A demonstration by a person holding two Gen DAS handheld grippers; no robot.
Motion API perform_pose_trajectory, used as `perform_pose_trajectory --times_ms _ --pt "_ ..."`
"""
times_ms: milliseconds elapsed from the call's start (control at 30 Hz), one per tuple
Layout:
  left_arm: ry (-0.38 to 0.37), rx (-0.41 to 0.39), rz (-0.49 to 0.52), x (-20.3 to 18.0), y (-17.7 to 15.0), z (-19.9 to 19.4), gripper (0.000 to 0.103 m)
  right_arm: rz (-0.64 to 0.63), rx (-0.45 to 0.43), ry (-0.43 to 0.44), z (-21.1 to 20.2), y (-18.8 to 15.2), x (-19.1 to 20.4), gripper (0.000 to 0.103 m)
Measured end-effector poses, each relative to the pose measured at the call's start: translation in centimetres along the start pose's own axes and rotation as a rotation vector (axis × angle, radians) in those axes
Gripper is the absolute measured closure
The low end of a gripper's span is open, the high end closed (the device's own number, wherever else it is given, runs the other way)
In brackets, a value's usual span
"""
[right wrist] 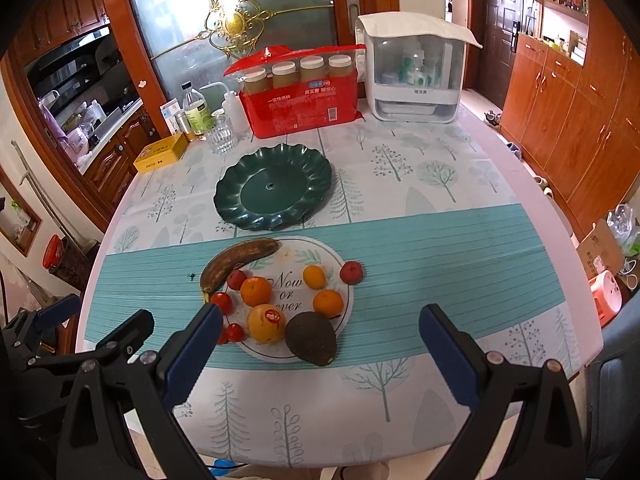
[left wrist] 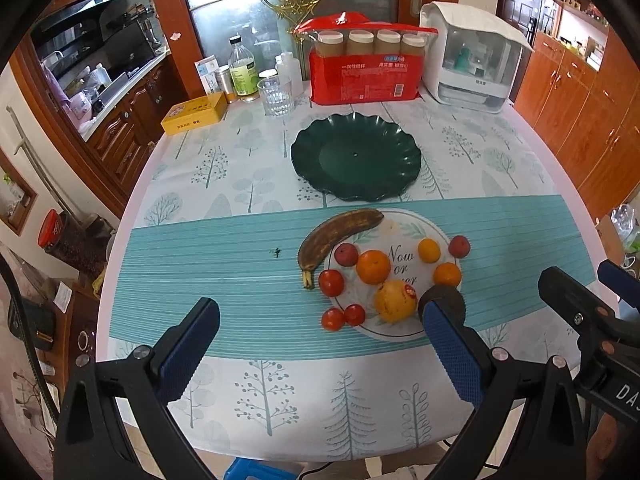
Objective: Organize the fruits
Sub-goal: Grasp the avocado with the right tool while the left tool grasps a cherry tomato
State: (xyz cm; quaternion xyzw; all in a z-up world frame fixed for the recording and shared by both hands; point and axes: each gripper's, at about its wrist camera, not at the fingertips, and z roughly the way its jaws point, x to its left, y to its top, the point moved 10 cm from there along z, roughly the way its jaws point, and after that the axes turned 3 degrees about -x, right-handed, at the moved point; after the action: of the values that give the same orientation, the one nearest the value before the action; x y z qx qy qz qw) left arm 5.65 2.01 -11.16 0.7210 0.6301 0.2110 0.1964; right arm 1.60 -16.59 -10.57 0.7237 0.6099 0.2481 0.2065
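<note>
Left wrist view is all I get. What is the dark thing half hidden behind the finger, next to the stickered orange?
Observer: An avocado, whole, lying beside that orange.
Operator: Is the right gripper holding anything?
Observer: No. The right gripper is open, with nothing between its fingers.
Operator: Anything on the floor right of the table that I miss?
Observer: A pink thing; I cannot tell what it is.
</note>
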Motion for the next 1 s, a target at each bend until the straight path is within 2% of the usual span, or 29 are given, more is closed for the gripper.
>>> perform_pose_trajectory --times_ms 167,633,800,1000 --pt "-0.019 0.031 0.020 0.5 -0.6 1.2 0.002 0.018 0.028 -0.007 0.9 -1.0 0.5 0.004" --pt "-0.091 0.130 0.093 -1.0 -2.4 5.4 0.002 0.094 0.107 -0.065 3.4 -4.1 -0.5 0.004" --pt "-0.090 0.179 0.058 -0.2 -3.1 7.5 0.002 0.115 0.135 -0.086 4.6 -5.2 -1.8 0.006" --pt "-0.077 0.212 -0.013 1.5 -3.8 10.4 0.002 0.123 0.187 -0.114 6.8 -7.4 -3.7 0.013"
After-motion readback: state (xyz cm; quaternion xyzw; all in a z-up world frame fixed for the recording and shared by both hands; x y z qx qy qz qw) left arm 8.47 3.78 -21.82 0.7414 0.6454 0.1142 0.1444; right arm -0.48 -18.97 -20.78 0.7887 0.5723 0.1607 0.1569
